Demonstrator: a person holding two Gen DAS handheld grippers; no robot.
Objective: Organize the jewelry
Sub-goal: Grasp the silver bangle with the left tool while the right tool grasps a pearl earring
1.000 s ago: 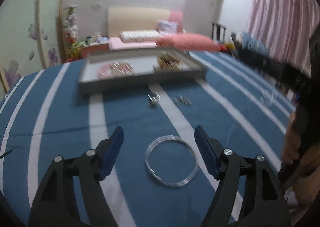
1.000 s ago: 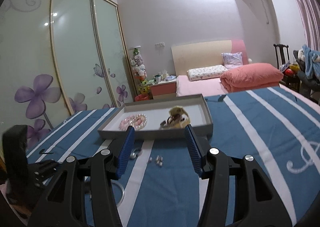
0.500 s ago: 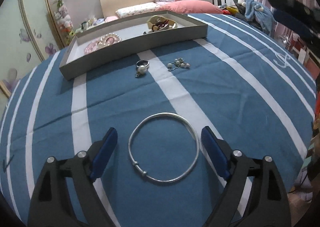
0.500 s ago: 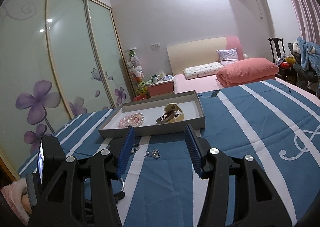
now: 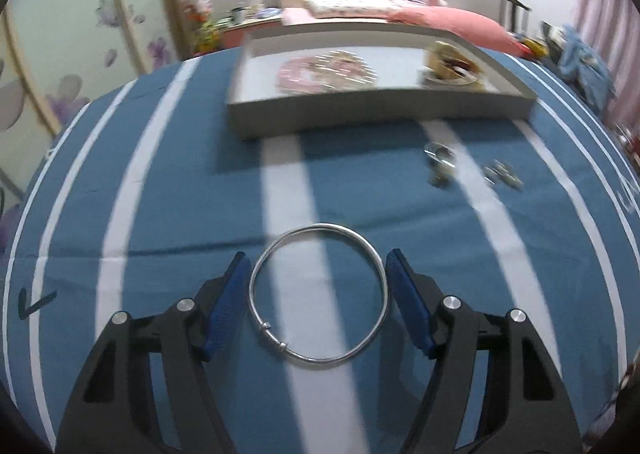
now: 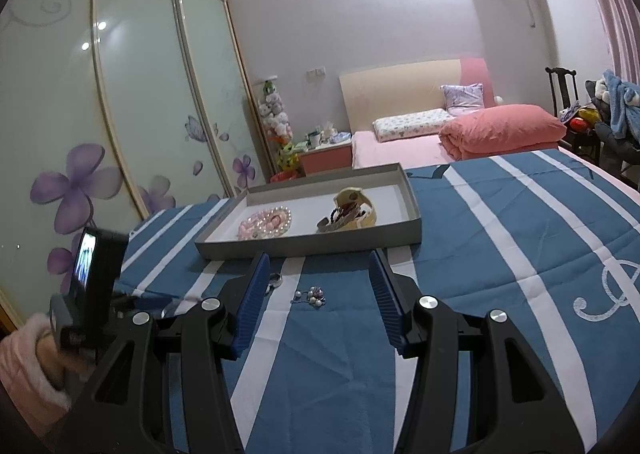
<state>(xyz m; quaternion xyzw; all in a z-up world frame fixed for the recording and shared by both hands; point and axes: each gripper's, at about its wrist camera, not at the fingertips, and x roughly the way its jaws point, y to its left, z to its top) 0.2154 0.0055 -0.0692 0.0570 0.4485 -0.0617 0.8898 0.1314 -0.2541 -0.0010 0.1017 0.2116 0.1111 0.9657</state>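
Blue white-striped bedspread [image 5: 168, 181] carries grey tray [image 5: 376, 113] upper centre, silver bangle [image 5: 318, 294] lower centre, ring [image 5: 440, 157], pearl piece [image 5: 502, 175] right.

— How does it look from your cameras?
— My left view smears toward the top: the tray [image 5: 380, 109] blurs. My right view is sharp, with ceiling glare at upper centre. Corners curve and darken.
— Shadows?
— Soft ones.

The left wrist camera is looking steeply down along its fingers, close over the striped blue cloth [image 5: 168, 189]. The right wrist camera is facing nearly level from further back, taking in the wardrobe doors [image 6: 132, 93] and bed [image 6: 420, 133]. Both views are sharing the grey tray [image 5: 360, 109] and the cloth before it.
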